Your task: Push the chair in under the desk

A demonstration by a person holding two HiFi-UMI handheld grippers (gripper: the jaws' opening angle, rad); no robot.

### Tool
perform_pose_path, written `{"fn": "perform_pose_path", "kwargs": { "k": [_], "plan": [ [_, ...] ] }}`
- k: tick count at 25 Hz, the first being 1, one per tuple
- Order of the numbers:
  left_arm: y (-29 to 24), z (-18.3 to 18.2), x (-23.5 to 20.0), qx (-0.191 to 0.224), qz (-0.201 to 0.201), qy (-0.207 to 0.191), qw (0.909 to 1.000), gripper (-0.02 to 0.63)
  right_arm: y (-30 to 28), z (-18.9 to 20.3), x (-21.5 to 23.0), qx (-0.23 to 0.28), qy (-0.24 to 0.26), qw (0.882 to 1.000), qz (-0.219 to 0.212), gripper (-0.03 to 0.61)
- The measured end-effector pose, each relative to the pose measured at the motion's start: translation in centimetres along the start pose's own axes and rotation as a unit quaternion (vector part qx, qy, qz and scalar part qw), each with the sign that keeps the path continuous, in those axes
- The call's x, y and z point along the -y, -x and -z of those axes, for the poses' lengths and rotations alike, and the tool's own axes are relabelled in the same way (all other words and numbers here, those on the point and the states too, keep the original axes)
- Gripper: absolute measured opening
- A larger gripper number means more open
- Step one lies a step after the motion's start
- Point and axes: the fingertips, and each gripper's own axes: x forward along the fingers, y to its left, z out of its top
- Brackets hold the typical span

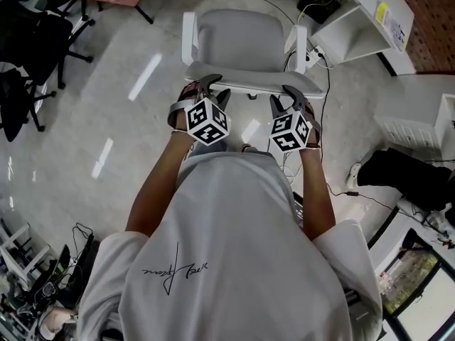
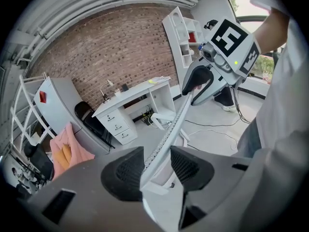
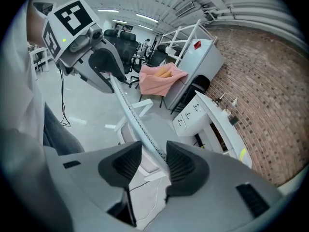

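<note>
Chair (image 1: 242,41), white-framed with a pale grey seat, stands on open floor directly in front of the person, seat facing away from them. It is not yet under the desk (image 1: 355,6), which lies well apart toward the upper right of the head view.

Both grippers sit on the top edge of the backrest (image 1: 252,85). The left gripper (image 2: 157,166) has that edge between its jaws, and both pads seem to touch it, so I read it as clamped on, though only lightly. The right gripper (image 3: 147,163) straddles the edge with its jaws apart: the edge lies against one pad and a gap shows at the other.

From here the chair needs a push and a turn toward the desk. Uneven grips could make it swivel instead of rolling straight, and the loose right gripper could slide along or off the edge. Cables (image 1: 334,190) trail over the floor at the right and might snag a wheel. The armrests (image 1: 189,38) may knock the desktop if they sit too high.

The chair's base and wheels are hidden beneath the seat. The desk's knee space is cut off by the frame, so whether the chair will fit under it cannot be told.
</note>
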Motion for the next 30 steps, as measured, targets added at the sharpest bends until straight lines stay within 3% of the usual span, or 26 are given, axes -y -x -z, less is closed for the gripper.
{"fn": "perform_pose_path", "kwargs": {
  "k": [30],
  "plan": [
    [-2.9,-0.9,-5.5,0.017,0.039,-0.06,0.9973,0.17,-2.8,-2.8,2.5,-0.022,-0.054,0.998,0.039,0.178]
  ]
}}
